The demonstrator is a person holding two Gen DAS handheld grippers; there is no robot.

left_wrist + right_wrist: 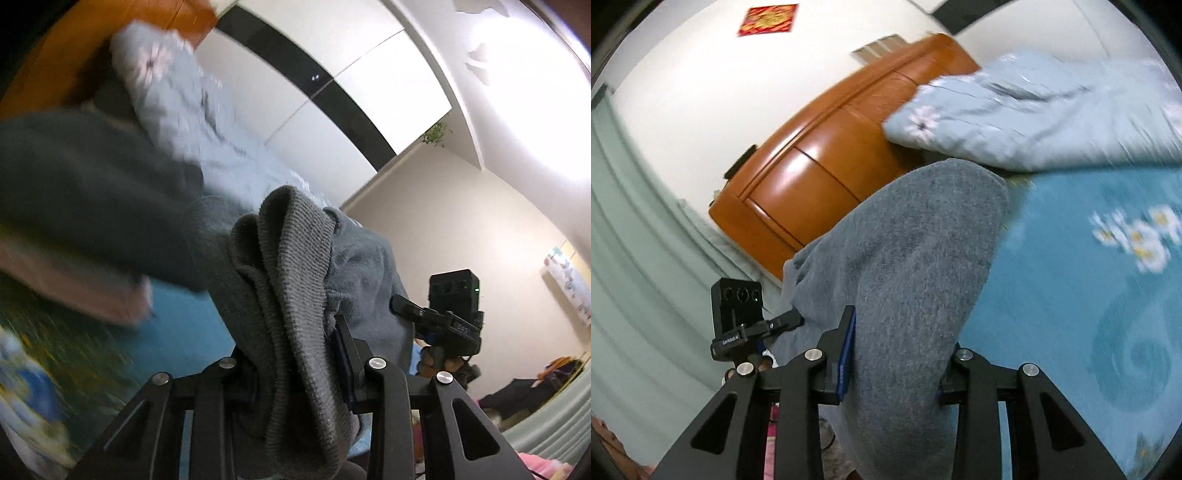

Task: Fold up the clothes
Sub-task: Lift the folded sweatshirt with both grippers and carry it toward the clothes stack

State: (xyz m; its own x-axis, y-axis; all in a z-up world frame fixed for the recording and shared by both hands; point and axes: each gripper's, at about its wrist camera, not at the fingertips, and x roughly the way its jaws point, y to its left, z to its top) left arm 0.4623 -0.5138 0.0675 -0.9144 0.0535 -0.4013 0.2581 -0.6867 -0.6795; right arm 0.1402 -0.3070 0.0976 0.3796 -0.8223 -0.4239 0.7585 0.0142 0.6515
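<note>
A grey knit garment is held up over a bed. My left gripper is shut on its ribbed hem, which bunches between the fingers and hangs over them. My right gripper is shut on another part of the same grey garment, whose cloth fills the gap between the fingers. The right gripper also shows in the left wrist view, to the right and beyond the cloth. The left gripper also shows in the right wrist view, at lower left. Both views are tilted and blurred by motion.
A teal bedsheet with white flowers lies below. A pale blue floral quilt is heaped against an orange wooden headboard. A dark grey and pink cloth lies blurred at left. A white wardrobe stands behind.
</note>
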